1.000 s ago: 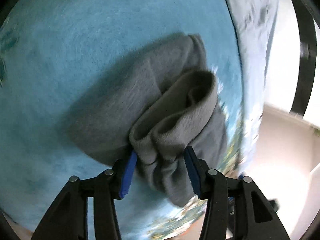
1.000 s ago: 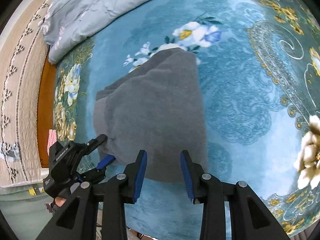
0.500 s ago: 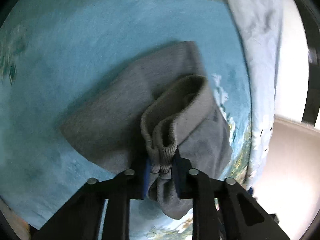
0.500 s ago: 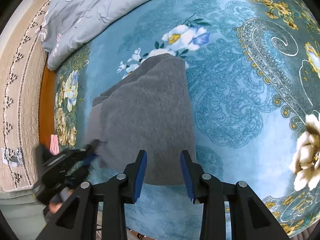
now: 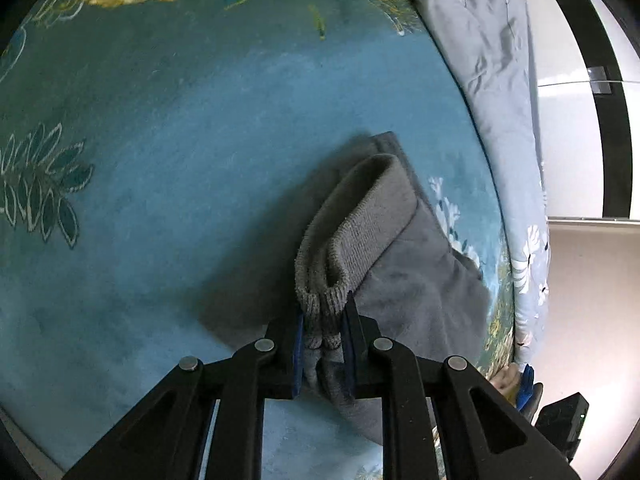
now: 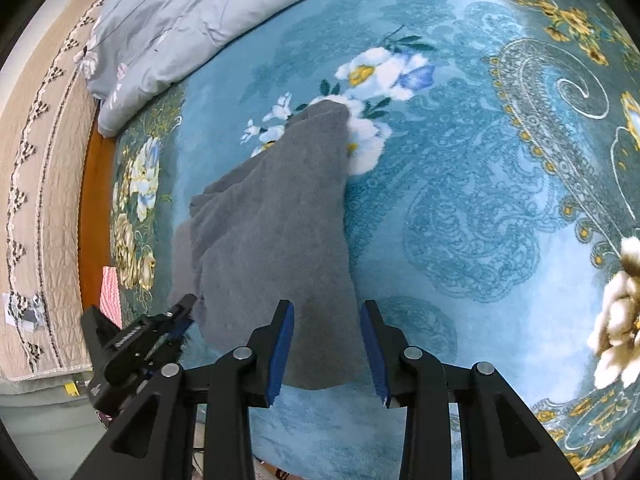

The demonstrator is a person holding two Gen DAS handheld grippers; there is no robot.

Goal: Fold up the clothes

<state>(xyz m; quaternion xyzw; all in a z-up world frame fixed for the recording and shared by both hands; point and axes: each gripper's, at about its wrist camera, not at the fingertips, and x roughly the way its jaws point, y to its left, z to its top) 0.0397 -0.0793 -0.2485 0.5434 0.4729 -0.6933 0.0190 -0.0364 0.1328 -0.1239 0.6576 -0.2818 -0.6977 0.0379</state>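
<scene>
A grey fleece garment (image 6: 276,224) lies on a teal floral blanket (image 6: 460,200). In the left wrist view my left gripper (image 5: 323,332) is shut on the garment's ribbed cuff (image 5: 360,224), which stands up in a fold above the rest of the garment (image 5: 424,280). In the right wrist view my right gripper (image 6: 326,344) is open and empty, its fingers astride the garment's near edge. The left gripper also shows in the right wrist view (image 6: 176,320), at the garment's left corner.
A grey-blue duvet (image 6: 192,20) lies along the far side of the blanket and shows in the left wrist view (image 5: 500,60) at the right. A beige quilted headboard (image 6: 36,184) and a wooden bed edge (image 6: 90,216) lie at the left.
My left gripper has closed on the ribbed cuff, which was loose between open fingers a second ago, and has lifted it. The right gripper has stayed open near the garment's edge.
</scene>
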